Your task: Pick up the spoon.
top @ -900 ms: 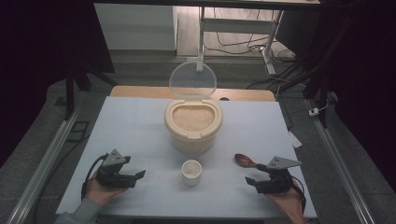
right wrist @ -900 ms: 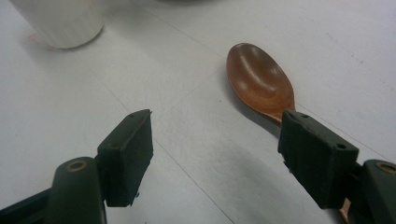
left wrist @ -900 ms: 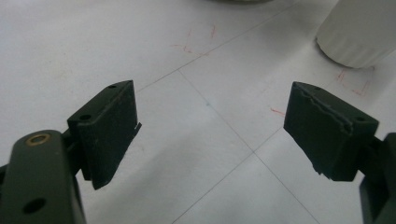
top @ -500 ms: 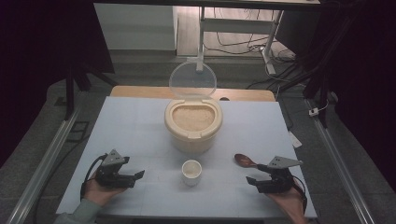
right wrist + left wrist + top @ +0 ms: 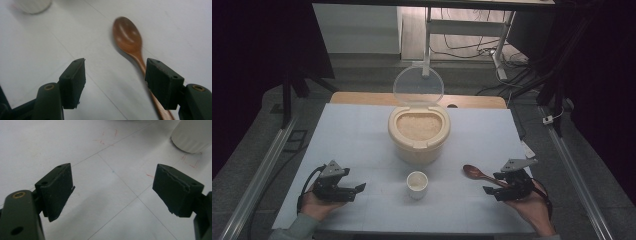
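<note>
Pale blue-white sheeting is covering the table (image 5: 352,135), smooth and matte, with thin grid lines and little red marks showing up in the left gripper view. Sitting in the middle is a chunky cream plastic rice container (image 5: 418,134), rounded, full of pale grain, with its clear round lid (image 5: 418,86) standing flipped up behind it. Just in front of that, a small white ribbed cup (image 5: 417,184) is standing upright, between the two hands.

The wooden spoon (image 5: 478,174) is lying flat on the sheet at the right, glossy reddish-brown, oval bowl facing up and pointing toward the container, slim handle running back under the right gripper (image 5: 495,188). That gripper is hovering over the handle with its jaws spread wide, gripping nothing. The left gripper (image 5: 357,191) is resting near the front left edge, jaws also gaping, just bare sheet between them.
</note>
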A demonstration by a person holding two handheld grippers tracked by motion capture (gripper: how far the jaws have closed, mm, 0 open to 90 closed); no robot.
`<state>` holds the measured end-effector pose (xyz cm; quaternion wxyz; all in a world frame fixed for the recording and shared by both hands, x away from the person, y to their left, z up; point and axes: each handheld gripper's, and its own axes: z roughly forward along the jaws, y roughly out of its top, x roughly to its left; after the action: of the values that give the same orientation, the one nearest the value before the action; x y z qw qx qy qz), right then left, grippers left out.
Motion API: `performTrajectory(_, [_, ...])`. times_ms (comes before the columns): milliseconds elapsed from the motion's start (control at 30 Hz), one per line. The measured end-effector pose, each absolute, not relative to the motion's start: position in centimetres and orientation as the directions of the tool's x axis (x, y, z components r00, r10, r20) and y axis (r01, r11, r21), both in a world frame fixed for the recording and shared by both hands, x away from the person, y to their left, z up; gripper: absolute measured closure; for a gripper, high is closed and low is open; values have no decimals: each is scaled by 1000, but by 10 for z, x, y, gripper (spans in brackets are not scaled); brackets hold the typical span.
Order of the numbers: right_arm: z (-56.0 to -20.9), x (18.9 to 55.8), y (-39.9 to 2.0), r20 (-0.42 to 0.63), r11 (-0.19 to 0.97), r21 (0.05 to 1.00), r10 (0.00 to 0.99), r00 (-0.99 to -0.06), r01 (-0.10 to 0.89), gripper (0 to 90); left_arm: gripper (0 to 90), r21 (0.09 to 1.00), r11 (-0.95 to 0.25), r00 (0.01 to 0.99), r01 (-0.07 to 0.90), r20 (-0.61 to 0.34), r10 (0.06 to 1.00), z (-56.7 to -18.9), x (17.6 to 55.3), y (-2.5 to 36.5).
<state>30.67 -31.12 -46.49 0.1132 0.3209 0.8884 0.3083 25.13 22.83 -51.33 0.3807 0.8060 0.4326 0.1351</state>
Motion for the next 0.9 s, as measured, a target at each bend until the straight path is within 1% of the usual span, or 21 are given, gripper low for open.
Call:
performTrajectory(167, [-458,317,-313,-42,658,548,638,-769,516,333,164,726,-342,596,596,-115,795,-514,252,228])
performTrajectory(233, [-458,320,-314,-45,664,538,638,-768,519,333,165,724,-344,598,598,-116,793,-515,252,228])
performTrajectory(367, [-458,332,-320,-54,699,457,640,-767,551,340,165,719,-350,599,600,-115,792,-516,252,228])
performTrajectory(533, [-460,342,-325,-50,726,395,629,-776,563,360,164,716,-349,596,604,-116,795,-517,253,229])
performTrajectory(767, [-469,353,-327,-37,765,302,606,-795,569,413,164,713,-348,593,608,-117,797,-518,253,230])
performTrajectory(900, [-478,358,-329,-34,769,270,609,-792,580,453,164,712,-348,591,610,-117,798,-518,254,230])
